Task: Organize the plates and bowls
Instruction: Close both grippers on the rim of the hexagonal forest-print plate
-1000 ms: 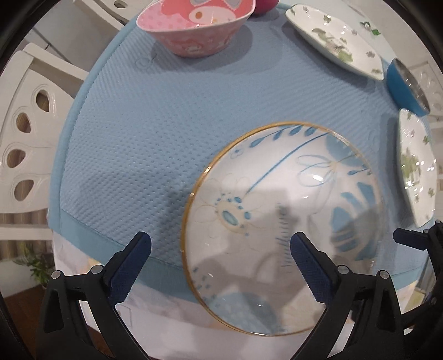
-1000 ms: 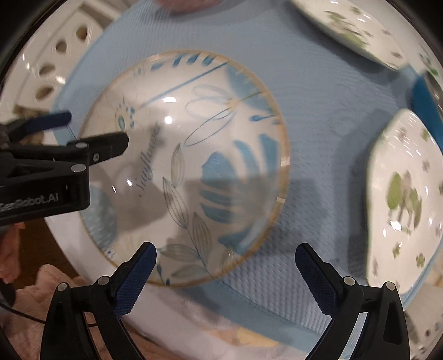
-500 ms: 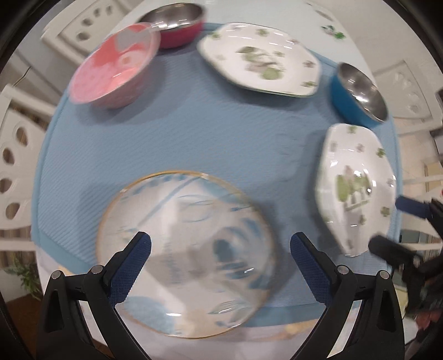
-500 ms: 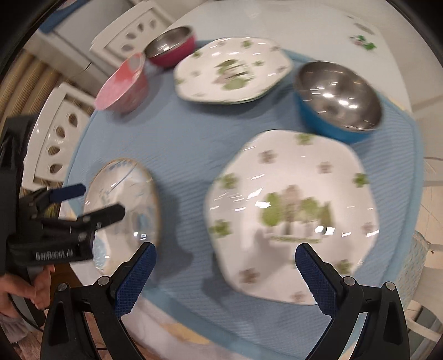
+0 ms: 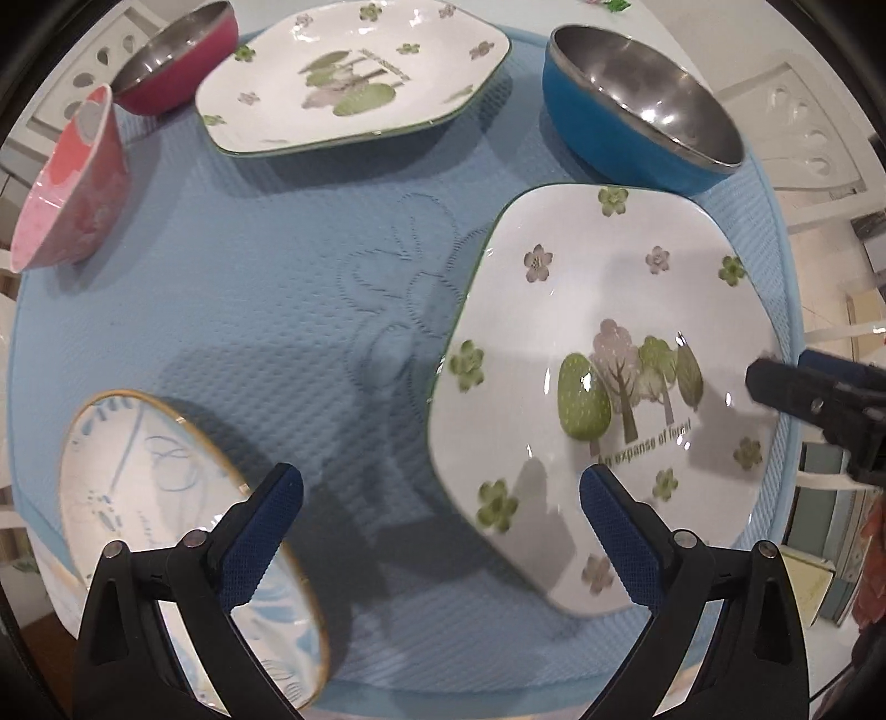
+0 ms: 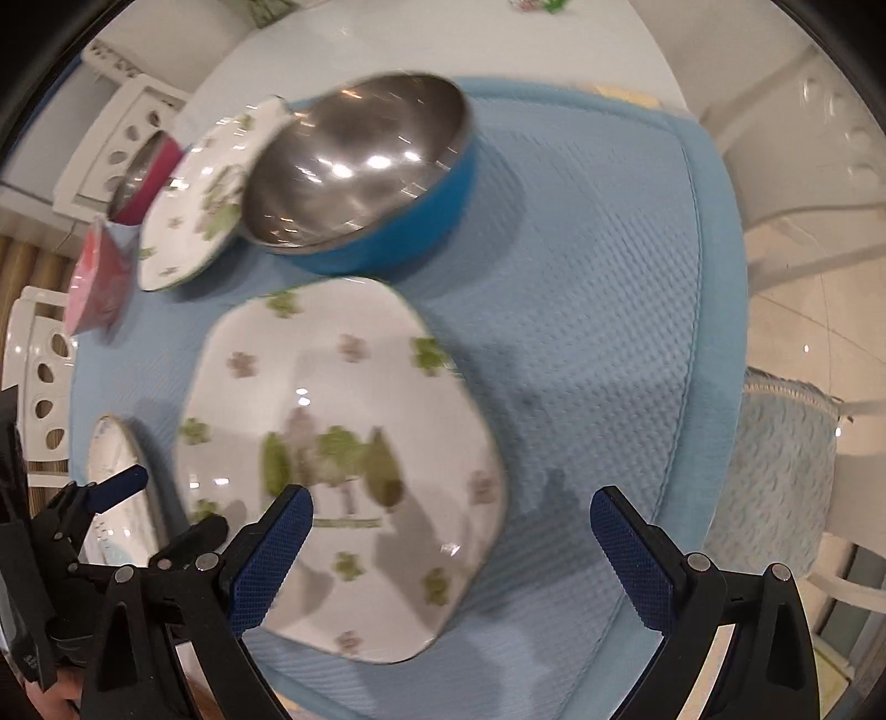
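A white tree-pattern plate [image 5: 603,376] [image 6: 338,459] lies on the blue mat [image 5: 277,288] [image 6: 587,277]. My left gripper [image 5: 440,507] hovers open over the mat between that plate and a gold-rimmed blue-flower plate [image 5: 138,487] [image 6: 113,459] at lower left. My right gripper [image 6: 451,526] is open above the tree plate's near right edge, its fingers [image 5: 786,382] entering the left wrist view from the right. A second tree plate [image 5: 349,77] [image 6: 205,194], a blue steel bowl [image 5: 637,99] [image 6: 360,177], a crimson steel bowl [image 5: 171,55] [image 6: 147,177] and a pink bowl [image 5: 72,183] [image 6: 97,282] stand farther back.
White chairs [image 5: 797,138] [image 6: 786,166] ring the round table [image 6: 387,44]. A chair with a light blue cushion [image 6: 775,471] sits at right. A hand [image 6: 55,692] holds the left gripper at lower left. Bare mat lies right of the tree plate.
Both grippers swung right, away from the blue-flower plate, which slid to the lower left of each view. The tree plate and blue bowl now fill the middle. Both stayed open.
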`<move>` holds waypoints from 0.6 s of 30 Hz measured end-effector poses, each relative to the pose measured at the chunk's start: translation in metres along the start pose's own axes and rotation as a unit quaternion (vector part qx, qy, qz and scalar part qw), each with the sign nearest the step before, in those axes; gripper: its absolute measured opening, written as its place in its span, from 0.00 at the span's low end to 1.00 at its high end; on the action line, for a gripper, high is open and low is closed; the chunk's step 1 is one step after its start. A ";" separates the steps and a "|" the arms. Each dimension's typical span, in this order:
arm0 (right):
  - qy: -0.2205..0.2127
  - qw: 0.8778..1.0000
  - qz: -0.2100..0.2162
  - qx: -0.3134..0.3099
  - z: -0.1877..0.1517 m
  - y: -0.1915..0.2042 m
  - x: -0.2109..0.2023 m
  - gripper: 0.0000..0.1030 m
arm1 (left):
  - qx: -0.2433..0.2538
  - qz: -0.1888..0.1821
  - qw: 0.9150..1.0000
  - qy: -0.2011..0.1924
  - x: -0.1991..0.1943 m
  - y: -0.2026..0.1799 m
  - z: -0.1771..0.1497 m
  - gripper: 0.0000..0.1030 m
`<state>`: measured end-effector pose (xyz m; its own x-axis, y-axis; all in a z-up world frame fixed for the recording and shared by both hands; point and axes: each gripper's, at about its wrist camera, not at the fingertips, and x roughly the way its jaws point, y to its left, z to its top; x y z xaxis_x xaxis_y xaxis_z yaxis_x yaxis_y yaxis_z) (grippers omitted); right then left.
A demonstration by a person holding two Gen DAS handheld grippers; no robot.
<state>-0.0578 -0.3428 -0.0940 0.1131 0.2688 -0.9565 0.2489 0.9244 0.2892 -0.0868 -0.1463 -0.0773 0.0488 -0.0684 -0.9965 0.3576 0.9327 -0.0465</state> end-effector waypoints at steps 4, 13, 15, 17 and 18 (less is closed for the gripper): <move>0.021 1.000 0.001 -0.017 0.003 -0.007 0.017 0.95 | 0.020 0.025 0.999 0.004 0.012 -0.014 0.010 0.94; 0.020 0.997 -0.021 -0.069 0.014 0.006 0.032 1.00 | -0.010 0.014 1.000 0.006 0.030 -0.020 0.029 0.98; 0.014 0.998 -0.024 -0.063 0.015 0.005 0.032 1.00 | -0.021 -0.004 1.000 0.005 0.034 -0.018 0.034 1.00; 0.008 0.998 -0.030 -0.059 0.016 0.006 0.032 1.00 | -0.032 -0.018 0.999 0.006 0.037 -0.014 0.035 1.00; 0.004 0.998 -0.033 -0.060 0.016 0.007 0.033 1.00 | -0.029 -0.018 0.999 0.006 0.035 -0.013 0.035 1.00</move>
<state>-0.0364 -0.3317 -0.1227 0.0930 0.2085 -0.9736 0.1377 0.9657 0.2200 -0.0572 -0.1730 -0.1094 0.0250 -0.0971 -0.9950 0.3042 0.9488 -0.0850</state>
